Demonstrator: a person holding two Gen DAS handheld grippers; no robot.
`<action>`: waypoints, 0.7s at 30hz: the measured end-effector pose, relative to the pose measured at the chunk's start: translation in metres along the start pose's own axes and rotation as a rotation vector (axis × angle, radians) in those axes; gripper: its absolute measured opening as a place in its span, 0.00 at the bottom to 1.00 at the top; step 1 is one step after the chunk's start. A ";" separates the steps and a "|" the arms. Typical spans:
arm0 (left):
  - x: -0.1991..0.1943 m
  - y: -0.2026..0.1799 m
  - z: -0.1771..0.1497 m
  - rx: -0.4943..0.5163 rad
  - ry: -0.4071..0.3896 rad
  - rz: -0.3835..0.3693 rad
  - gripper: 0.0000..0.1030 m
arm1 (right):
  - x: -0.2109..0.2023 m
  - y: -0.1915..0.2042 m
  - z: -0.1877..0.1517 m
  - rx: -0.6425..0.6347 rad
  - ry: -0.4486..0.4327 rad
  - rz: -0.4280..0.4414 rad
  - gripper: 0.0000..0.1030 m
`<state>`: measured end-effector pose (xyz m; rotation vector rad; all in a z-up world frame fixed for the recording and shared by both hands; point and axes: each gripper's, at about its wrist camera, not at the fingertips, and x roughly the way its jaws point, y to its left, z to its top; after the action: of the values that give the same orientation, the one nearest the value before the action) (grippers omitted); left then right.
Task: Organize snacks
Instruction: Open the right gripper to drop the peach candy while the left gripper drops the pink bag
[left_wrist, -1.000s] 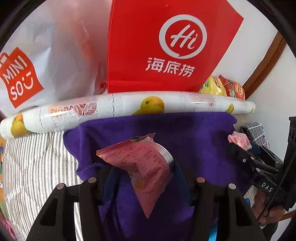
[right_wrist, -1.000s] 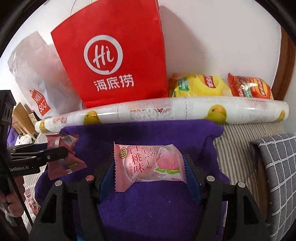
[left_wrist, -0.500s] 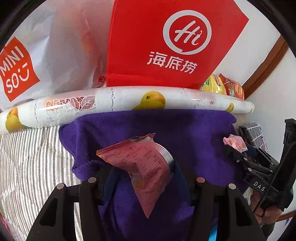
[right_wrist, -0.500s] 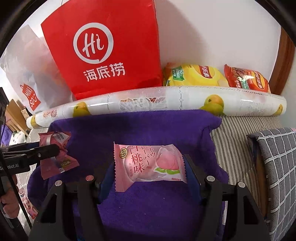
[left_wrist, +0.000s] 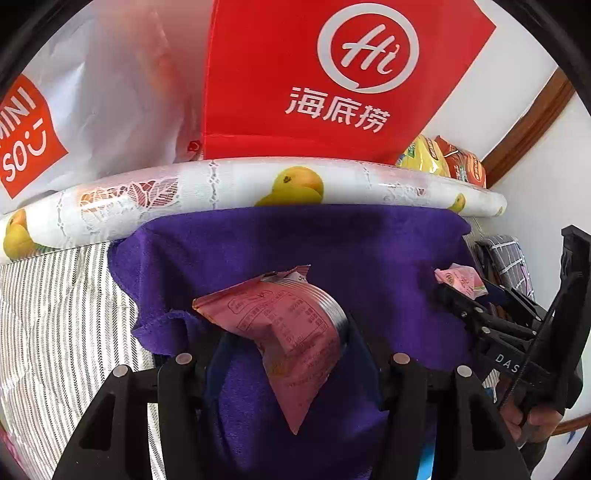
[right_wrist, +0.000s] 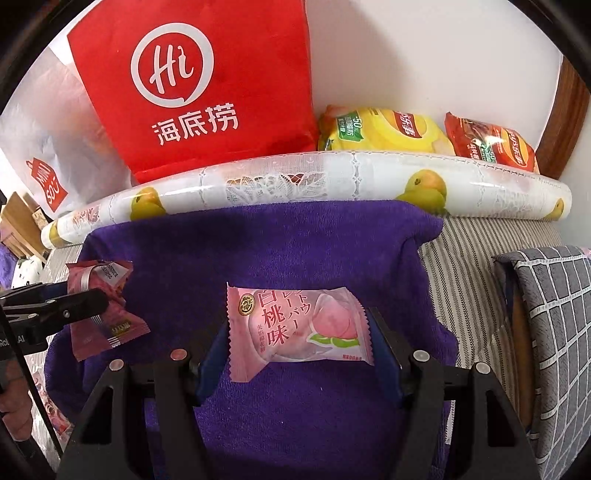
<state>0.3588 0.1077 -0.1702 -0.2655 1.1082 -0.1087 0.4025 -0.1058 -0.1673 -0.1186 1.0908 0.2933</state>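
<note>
Left gripper (left_wrist: 284, 354): clamped on a dark pink snack packet (left_wrist: 291, 332) above the purple towel (left_wrist: 332, 240). Right gripper (right_wrist: 299, 354): clamped on a peach-flavour packet (right_wrist: 295, 328), likewise aloft. Neither is yet set down; sorting looks mid-course, with chip bags (right_wrist: 384, 129) unsorted behind.

- My two wrist cameras are looking steeply down, close over the purple towel (left_wrist: 332, 243).
- Both are sharing the red bag (right_wrist: 207, 85) behind.
</note>
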 end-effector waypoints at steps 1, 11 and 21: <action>0.000 -0.002 0.000 0.004 -0.001 0.000 0.55 | 0.001 0.000 0.000 -0.003 0.005 0.001 0.67; -0.001 -0.015 0.002 0.056 -0.004 0.007 0.69 | -0.003 0.000 -0.001 0.006 -0.012 0.006 0.88; -0.022 -0.018 0.006 0.081 -0.063 0.033 0.74 | -0.018 0.006 0.001 -0.009 -0.054 0.017 0.89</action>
<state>0.3549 0.0957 -0.1442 -0.1767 1.0423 -0.1152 0.3942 -0.1032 -0.1505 -0.1092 1.0378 0.3153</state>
